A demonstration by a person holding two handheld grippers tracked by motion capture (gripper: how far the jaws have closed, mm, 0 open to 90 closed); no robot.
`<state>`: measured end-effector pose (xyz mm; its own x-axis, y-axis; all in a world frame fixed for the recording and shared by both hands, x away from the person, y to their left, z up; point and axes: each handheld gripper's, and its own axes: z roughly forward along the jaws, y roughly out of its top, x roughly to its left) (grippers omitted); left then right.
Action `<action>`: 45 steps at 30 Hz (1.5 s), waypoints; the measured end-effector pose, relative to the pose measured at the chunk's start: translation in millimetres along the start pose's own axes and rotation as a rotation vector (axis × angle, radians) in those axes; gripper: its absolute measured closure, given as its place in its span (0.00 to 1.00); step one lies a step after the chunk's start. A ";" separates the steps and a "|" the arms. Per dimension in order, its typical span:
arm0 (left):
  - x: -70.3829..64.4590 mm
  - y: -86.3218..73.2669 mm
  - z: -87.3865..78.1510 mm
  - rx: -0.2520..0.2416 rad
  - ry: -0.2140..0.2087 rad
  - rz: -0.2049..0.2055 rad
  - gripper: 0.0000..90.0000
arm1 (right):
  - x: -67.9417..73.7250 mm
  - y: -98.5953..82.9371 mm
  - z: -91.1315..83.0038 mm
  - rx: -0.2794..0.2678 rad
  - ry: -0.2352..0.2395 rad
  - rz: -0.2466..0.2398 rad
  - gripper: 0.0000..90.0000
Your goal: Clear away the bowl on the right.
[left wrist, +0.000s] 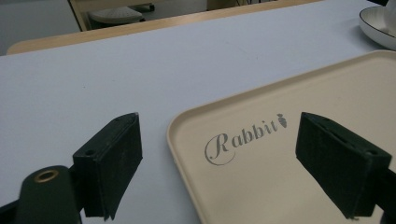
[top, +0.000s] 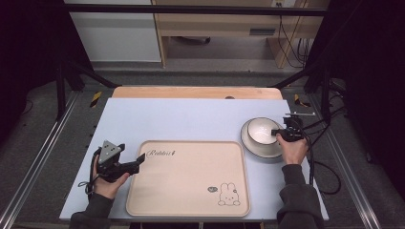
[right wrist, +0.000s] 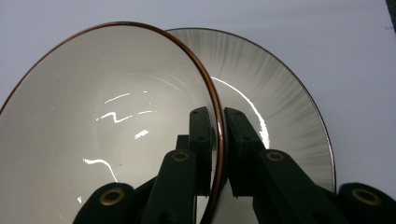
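We read "Rabbit" in grey script, ending in a small carrot sign, on the tray [left wrist: 289,154]. A drawn rabbit marks its opposite corner.

White bowl [right wrist: 107,126] with brown rim, dark-rimmed white plate [right wrist: 280,116], beige rabbit-print tray [top: 191,191], pale blue table [top: 191,119]

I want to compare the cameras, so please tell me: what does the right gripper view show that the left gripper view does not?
Right gripper view alone: the right tool shut on the rim of the white bowl, one jaw inside and one outside.

Left gripper view alone: the left tool open above the corner of the beige tray, at the word "Rabbit".

Both: the plate and the pale blue table cover.
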<state>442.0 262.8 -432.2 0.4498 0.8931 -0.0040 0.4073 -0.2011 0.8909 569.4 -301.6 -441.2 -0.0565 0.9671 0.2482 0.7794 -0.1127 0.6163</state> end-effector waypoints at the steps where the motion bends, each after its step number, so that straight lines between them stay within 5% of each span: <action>1: 0.0 0.0 0.0 0.000 0.000 0.001 0.16 | 0.0 0.0 -0.4 -0.005 -0.005 -0.015 0.92; 21: 0.3 0.9 -1.2 -0.003 0.003 0.000 0.16 | 7.6 0.7 -8.8 -0.024 -0.033 -0.021 0.92; 45: -0.5 2.5 -1.7 -0.006 0.005 0.001 0.16 | 14.5 3.5 -39.7 -0.101 0.026 -0.041 0.91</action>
<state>441.4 262.6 -429.1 0.4462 0.8950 -0.0010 0.4018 -0.1993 0.8937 546.5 -297.0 -405.8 -0.1041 0.9653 0.2396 0.7096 -0.0967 0.6980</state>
